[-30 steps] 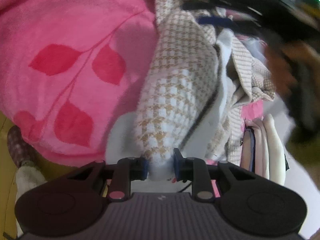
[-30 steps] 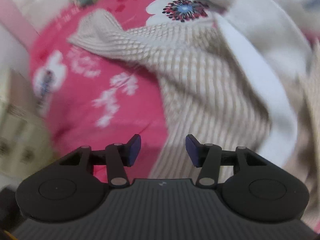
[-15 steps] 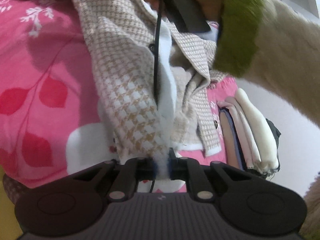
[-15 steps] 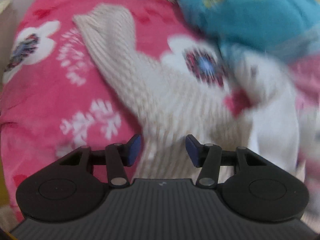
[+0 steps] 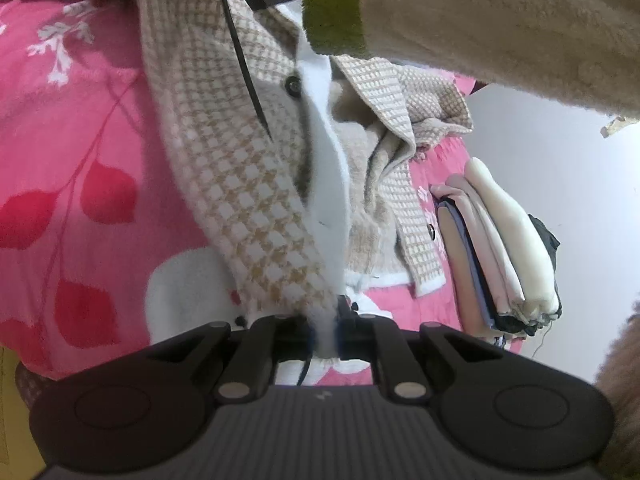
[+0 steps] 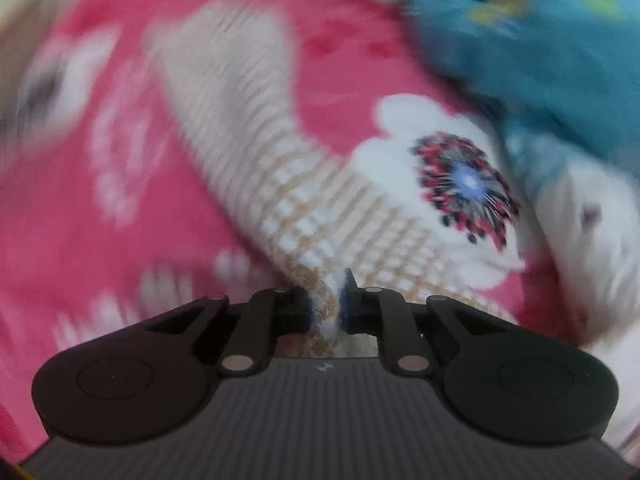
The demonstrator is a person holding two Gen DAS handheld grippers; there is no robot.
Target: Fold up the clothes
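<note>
**Both grippers pinch the checked jacket's white edge over the pink blanket**

The left gripper [image 5: 325, 330] has its jaws closed narrow on the white trimmed edge of a beige-and-white checked jacket [image 5: 256, 200]. The jacket stretches up and away from it across a pink flowered blanket [image 5: 80, 152], its front open, a dark button [image 5: 294, 85] showing beside the trim. The right gripper [image 6: 326, 312] is likewise clamped on a bunch of checked cloth and white trim; its view is blurred, so which part of the jacket it has cannot be told, though one sleeve [image 6: 224, 92] lies flat on the blanket beyond it. A person's fuzzy sleeve with a green cuff [image 5: 332, 4] crosses above the jacket in the left view. A stack of folded clothes [image 5: 500, 248] sits near the blanket's right edge.

The jacket looks thick, soft and fleecy-lined: light enough to lift by two pinches, limp enough to sag and bunch between them, and unlikely to slip. The trimmed border is the sensible hold, being firmer than the loose weave. With both holds taut along one edge, the cloth should carry over in a straight line; slack would let the lining roll out.
</note>
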